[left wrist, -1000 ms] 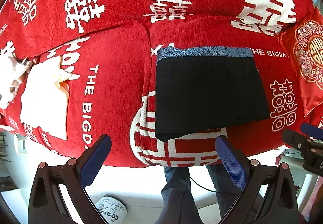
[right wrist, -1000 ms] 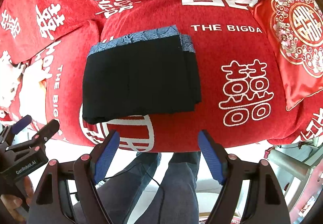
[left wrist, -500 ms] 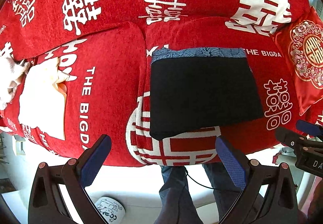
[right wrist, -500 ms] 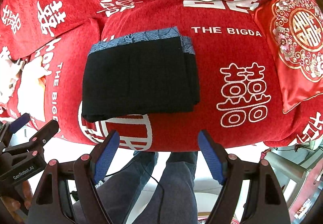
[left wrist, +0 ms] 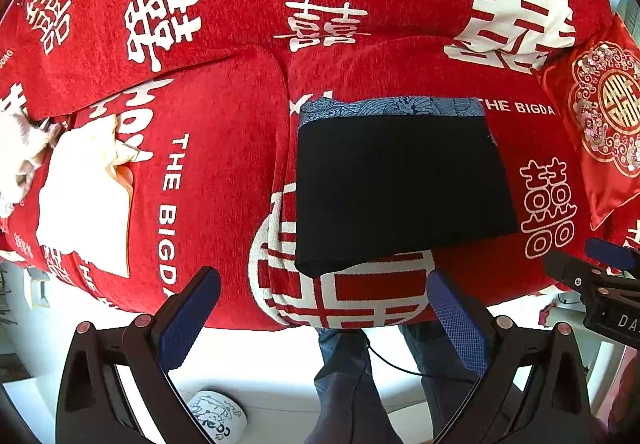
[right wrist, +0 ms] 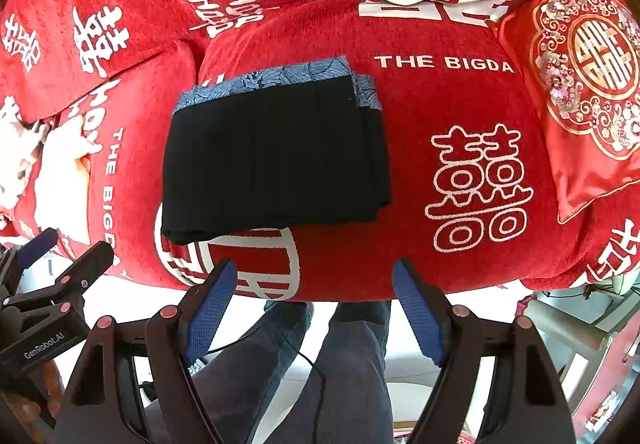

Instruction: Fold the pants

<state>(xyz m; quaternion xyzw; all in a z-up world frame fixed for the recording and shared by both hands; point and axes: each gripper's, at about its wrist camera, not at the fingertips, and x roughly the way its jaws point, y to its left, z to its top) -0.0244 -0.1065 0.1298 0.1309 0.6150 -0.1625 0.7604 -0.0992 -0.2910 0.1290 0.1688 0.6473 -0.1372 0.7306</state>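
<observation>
The black pants (left wrist: 400,188) with a blue patterned waistband lie folded into a flat rectangle on the red sofa seat (left wrist: 224,172); they also show in the right wrist view (right wrist: 276,160). My left gripper (left wrist: 322,318) is open and empty, held off the sofa's front edge, below the pants. My right gripper (right wrist: 316,310) is open and empty, also off the front edge. Each gripper shows in the other's view, the right one (left wrist: 600,284) at the right and the left one (right wrist: 44,284) at the left.
A cream folded cloth (left wrist: 88,196) and a white garment (left wrist: 16,156) lie on the left seat cushion. A red embroidered pillow (left wrist: 604,116) sits at the right. The person's legs in jeans (right wrist: 320,372) stand below. A slipper (left wrist: 216,416) is on the white floor.
Both grippers have drawn back slightly from the sofa; the folded pants have not moved. Both stay open.
</observation>
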